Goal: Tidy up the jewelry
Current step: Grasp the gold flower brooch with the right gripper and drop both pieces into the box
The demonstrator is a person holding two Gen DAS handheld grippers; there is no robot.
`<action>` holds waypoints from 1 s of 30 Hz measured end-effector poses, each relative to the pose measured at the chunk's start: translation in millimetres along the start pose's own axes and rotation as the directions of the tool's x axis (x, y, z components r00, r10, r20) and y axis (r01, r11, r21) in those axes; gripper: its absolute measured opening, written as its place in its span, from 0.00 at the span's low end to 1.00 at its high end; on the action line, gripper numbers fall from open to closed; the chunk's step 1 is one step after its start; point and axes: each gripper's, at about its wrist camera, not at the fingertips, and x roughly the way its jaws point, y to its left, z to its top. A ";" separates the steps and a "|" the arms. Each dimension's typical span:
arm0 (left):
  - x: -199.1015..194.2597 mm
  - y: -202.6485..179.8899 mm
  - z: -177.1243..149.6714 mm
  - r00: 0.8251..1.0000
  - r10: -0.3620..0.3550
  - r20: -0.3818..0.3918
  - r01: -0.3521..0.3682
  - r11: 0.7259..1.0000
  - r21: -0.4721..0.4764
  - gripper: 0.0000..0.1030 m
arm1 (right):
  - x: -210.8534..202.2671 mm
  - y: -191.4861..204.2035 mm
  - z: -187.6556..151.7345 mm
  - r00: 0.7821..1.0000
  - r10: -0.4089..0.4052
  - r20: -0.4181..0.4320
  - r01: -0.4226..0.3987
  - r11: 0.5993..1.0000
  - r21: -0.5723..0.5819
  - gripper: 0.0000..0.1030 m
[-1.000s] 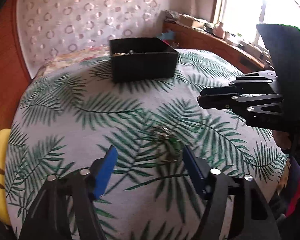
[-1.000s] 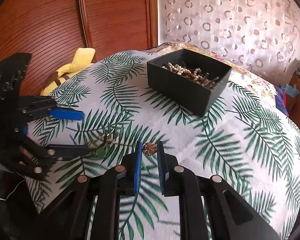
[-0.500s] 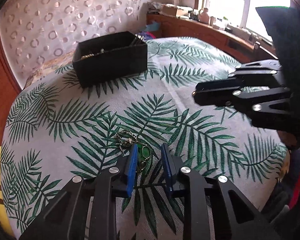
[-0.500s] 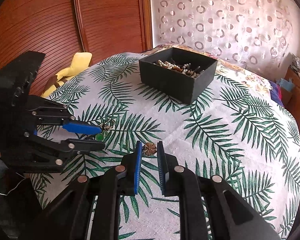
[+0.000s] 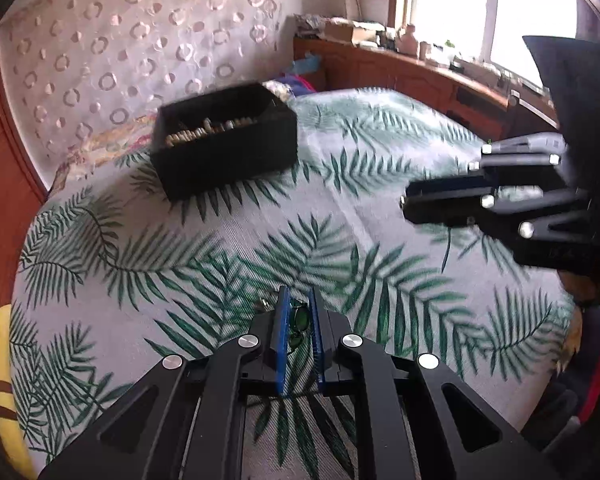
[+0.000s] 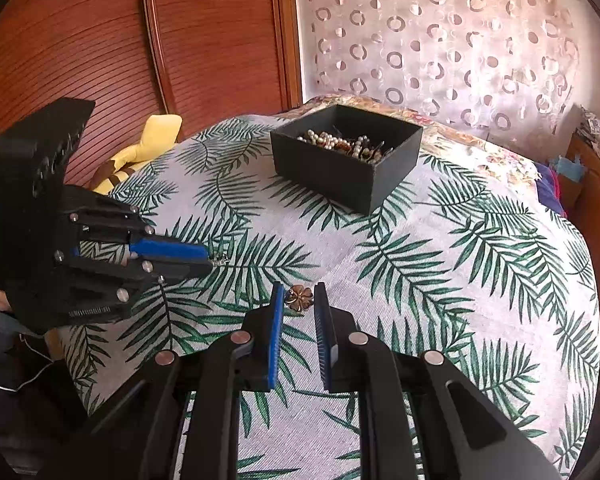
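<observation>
A black open box (image 5: 224, 140) holding beads and other jewelry stands on the leaf-print cloth; it also shows in the right wrist view (image 6: 346, 158). My left gripper (image 5: 298, 312) is shut on a green-stone jewelry piece (image 5: 299, 318) and holds it above the cloth; it shows from the side in the right wrist view (image 6: 210, 260). My right gripper (image 6: 299, 298) is shut on a brown flower-shaped piece (image 6: 299, 297) at its fingertips; it shows in the left wrist view (image 5: 408, 202).
A yellow plush toy (image 6: 140, 152) lies at the cloth's left edge by the wooden wardrobe doors (image 6: 100, 40). A wooden shelf with clutter (image 5: 400, 60) runs under the window at the right.
My left gripper closed on the green-stone piece and lifted it off the cloth. The right gripper has risen a little with the flower piece in it.
</observation>
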 end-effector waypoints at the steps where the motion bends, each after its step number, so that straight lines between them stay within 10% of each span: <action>1: -2.5 2.3 3.4 1.000 0.000 0.010 0.000 1.000 -0.007 0.09 | -0.9 0.0 1.8 1.000 -0.001 0.004 0.001 1.000 -0.001 0.16; 16: -33.5 47.4 99.8 0.985 0.008 0.170 0.003 0.998 -0.069 0.09 | -22.0 -7.8 66.7 0.994 -0.025 0.106 0.028 0.999 -0.027 0.16; 30: 14.5 86.3 158.4 0.988 0.033 0.148 -0.012 0.990 -0.141 0.09 | 17.4 -50.7 131.5 0.994 -0.056 0.089 0.054 0.998 0.020 0.16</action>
